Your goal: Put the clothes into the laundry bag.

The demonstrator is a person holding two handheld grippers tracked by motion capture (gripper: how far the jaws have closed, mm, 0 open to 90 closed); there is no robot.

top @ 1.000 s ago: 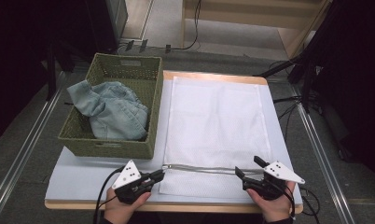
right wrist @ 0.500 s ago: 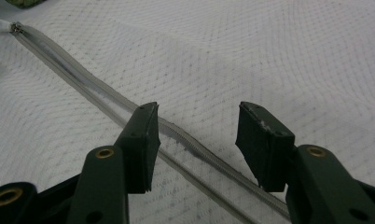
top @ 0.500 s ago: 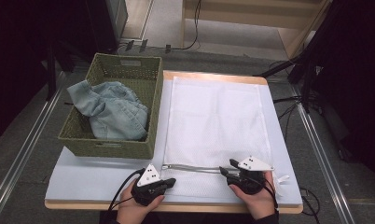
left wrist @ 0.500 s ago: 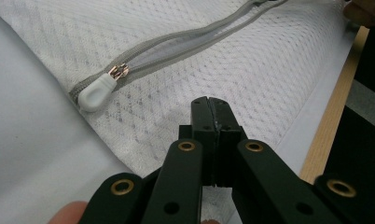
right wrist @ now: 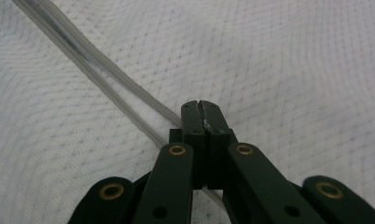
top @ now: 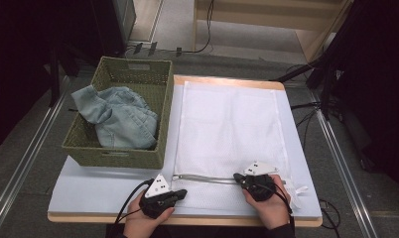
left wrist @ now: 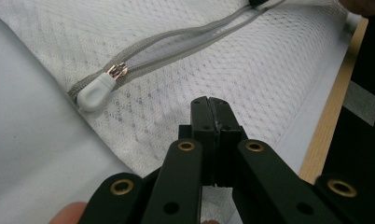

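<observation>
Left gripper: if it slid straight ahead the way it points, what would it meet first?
Probably the grey zipper of the white mesh laundry bag, lying across the shut left gripper's line; depth is unclear.

A lab-like recording room: dark curtains (top: 381,74), floor rails (top: 19,168), loose cables (top: 207,34) around a lone worktable (top: 88,193).
</observation>
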